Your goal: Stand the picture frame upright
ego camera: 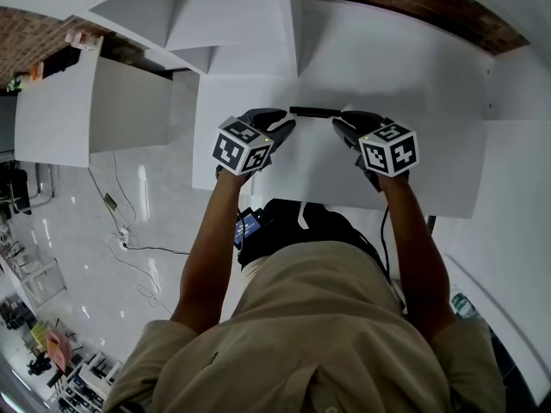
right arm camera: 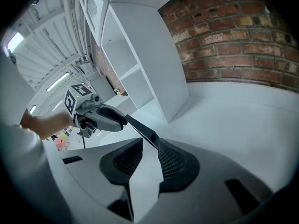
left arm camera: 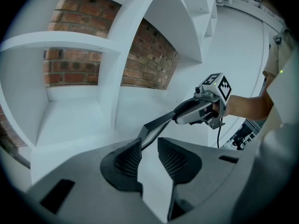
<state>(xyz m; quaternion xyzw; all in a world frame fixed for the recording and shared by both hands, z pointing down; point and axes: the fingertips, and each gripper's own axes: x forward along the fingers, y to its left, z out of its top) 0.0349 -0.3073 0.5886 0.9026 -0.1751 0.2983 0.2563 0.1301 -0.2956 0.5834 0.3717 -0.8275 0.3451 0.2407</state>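
Note:
A thin black picture frame stands on edge on the white shelf top, seen edge-on between my two grippers. My left gripper is at its left end and my right gripper at its right end. In the left gripper view the frame runs from my left gripper to the right gripper, its end resting by one finger with a gap to the other. In the right gripper view the frame leans against one pad of my right gripper, clear of the other pad. Both stand open.
White shelf dividers and open compartments rise behind the frame against a red brick wall. The shelf top's front edge is close to the person's body. A tiled floor with cables lies at the left.

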